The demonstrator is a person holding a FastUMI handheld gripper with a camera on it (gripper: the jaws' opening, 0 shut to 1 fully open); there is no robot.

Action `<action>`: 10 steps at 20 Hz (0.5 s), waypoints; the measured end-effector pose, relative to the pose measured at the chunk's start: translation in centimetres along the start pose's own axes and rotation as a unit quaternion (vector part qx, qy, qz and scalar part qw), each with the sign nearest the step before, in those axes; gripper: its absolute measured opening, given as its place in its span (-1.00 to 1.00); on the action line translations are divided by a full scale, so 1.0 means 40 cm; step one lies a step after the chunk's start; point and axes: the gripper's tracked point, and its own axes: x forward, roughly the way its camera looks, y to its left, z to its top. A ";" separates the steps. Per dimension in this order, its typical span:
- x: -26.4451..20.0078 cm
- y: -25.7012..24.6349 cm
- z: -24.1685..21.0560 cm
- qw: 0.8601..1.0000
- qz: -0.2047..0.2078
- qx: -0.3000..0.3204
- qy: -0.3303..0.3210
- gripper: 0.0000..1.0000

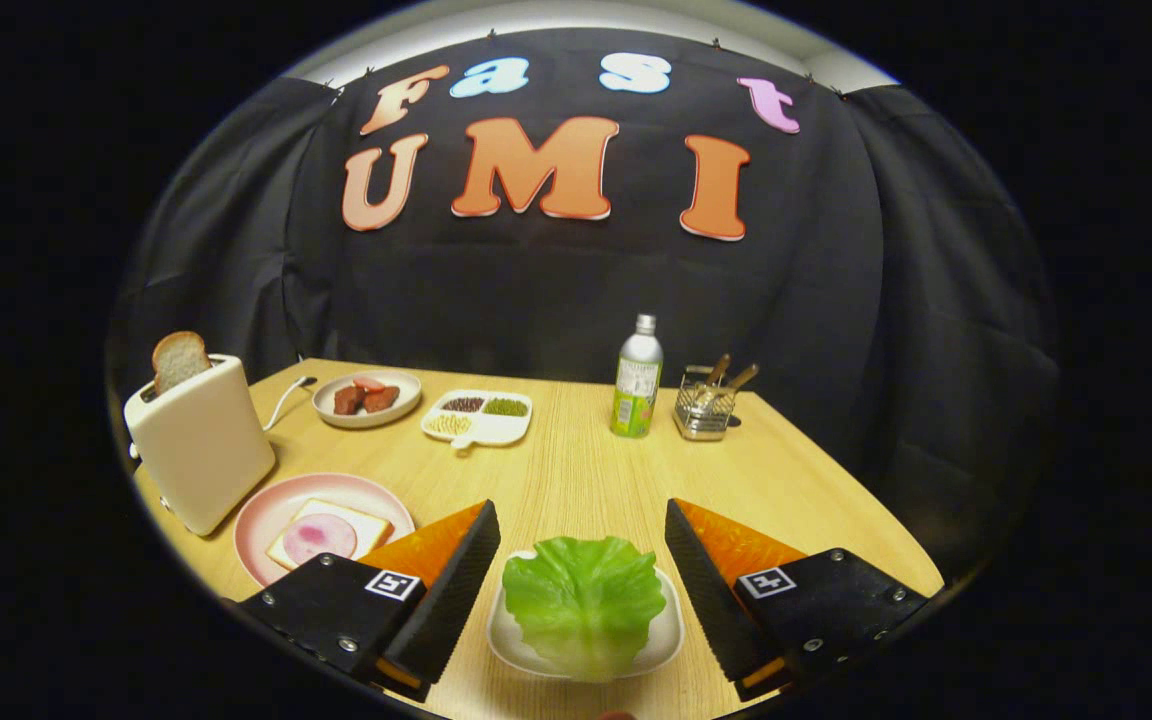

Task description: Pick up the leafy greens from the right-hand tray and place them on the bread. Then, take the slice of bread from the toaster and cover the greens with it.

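Straddling the greens (584, 602) on their tray (664, 650), the gripper (576, 560) hangs released, fingers wide either side (lined up to pinch, I judge). Bread (328, 535) waits on the left plate (266, 520); the toaster (201, 440) slice (179, 360) stands farther left.

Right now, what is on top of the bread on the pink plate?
A round pink meat slice lies on the bread on the pink plate. No greens there yet: the lettuce sits in its white tray between the open gripper fingers. Under the meat is hidden.
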 end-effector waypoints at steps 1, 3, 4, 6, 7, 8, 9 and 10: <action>0.010 0.000 -0.024 1.000 0.002 -0.003 0.017 1.00; 0.027 -0.008 -0.067 0.999 0.001 -0.007 0.045 1.00; 0.032 -0.007 -0.083 0.998 0.001 -0.010 0.056 1.00; 0.044 -0.011 -0.112 0.997 -0.001 -0.018 0.074 1.00; 0.049 -0.014 -0.127 0.996 -0.001 -0.021 0.084 1.00; 0.051 -0.013 -0.142 0.995 -0.001 -0.023 0.094 1.00; 0.053 -0.010 -0.158 0.994 0.002 -0.024 0.104 1.00; 0.056 -0.006 -0.170 0.993 0.004 -0.025 0.112 1.00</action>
